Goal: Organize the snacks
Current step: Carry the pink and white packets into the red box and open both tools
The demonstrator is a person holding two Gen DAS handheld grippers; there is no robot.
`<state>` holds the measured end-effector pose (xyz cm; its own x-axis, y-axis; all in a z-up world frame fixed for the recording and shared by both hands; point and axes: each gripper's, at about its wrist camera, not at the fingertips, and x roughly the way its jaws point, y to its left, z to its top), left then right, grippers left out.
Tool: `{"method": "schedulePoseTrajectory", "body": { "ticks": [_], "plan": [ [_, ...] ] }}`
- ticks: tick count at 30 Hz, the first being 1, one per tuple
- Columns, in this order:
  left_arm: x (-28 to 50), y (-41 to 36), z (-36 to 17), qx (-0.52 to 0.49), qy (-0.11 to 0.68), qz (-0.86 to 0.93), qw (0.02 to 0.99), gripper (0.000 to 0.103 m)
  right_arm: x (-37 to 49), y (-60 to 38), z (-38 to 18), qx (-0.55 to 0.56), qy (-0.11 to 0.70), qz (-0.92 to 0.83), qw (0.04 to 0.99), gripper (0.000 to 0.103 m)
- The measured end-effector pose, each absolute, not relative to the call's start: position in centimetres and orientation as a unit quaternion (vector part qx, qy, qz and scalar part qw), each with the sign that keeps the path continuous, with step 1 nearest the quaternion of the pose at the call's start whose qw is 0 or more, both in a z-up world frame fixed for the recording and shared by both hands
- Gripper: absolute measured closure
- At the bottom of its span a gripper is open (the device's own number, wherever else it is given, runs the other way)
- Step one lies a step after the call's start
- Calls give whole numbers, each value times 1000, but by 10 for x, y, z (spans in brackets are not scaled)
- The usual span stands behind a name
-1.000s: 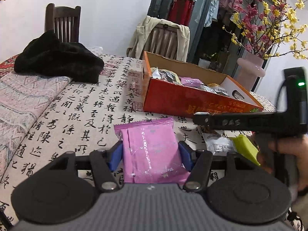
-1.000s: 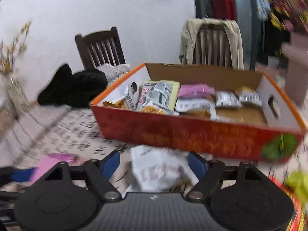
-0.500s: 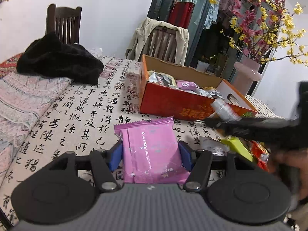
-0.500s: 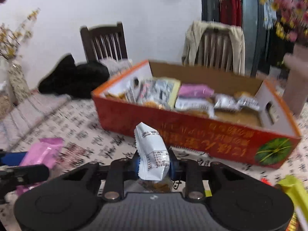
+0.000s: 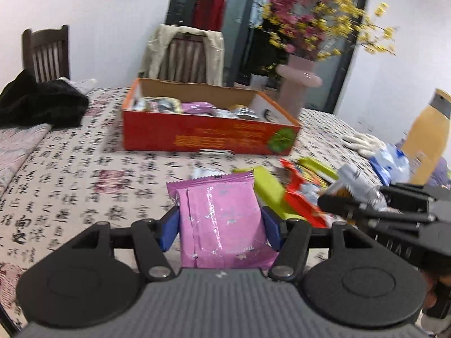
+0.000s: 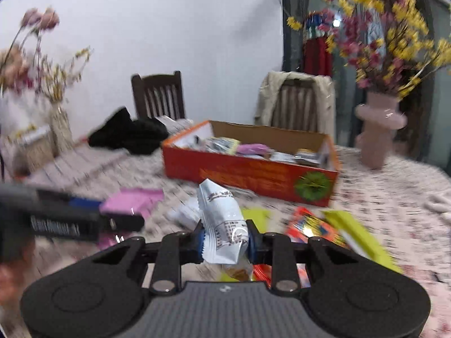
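Note:
My left gripper (image 5: 220, 225) is shut on a pink snack packet (image 5: 222, 217), held above the patterned tablecloth. My right gripper (image 6: 225, 239) is shut on a white snack packet (image 6: 224, 219) that stands up between its blue pads. An open orange cardboard box (image 5: 208, 135) with several snacks inside sits farther back on the table; the same box (image 6: 251, 169) is ahead in the right wrist view. In the left wrist view the right gripper (image 5: 355, 194) appears at the right with its silvery-white packet. The right wrist view has the left gripper (image 6: 118, 211) at the left with the pink packet.
Loose yellow-green and red snack packets (image 5: 296, 191) lie on the cloth before the box. A black garment (image 5: 39, 107) lies at the far left. A pink vase (image 6: 379, 129) of flowers stands right of the box; two chairs are behind the table. A bottle (image 5: 428, 138) and gloves are at far right.
My right gripper closed on the white packet, lifted it off the table and drew back from the box. The left gripper, still gripping the pink packet, also pulled back and swung right.

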<state>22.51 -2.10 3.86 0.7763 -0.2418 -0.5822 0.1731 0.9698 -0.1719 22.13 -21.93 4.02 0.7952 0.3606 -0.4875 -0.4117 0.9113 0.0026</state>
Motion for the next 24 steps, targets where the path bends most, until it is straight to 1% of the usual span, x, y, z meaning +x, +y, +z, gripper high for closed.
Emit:
{"method": "schedulePoseTrajectory", "body": {
  "ticks": [5,12,17,24],
  "plan": [
    [217,-43,43,-36,312,-119,942,41,201,-237,32,-41,249,214,944,76],
    [232,-51,51,-30,310,-121,942,41,209,-246,38,-24,234,222,946,76],
    [271,-47,66,-34,297,-127,946,41,247,-248,57,-20,217,230,949,76],
    [355,-40,85,-49,279,-115,952,41,328,-248,81,-28,200,230,952,76]
  ]
}}
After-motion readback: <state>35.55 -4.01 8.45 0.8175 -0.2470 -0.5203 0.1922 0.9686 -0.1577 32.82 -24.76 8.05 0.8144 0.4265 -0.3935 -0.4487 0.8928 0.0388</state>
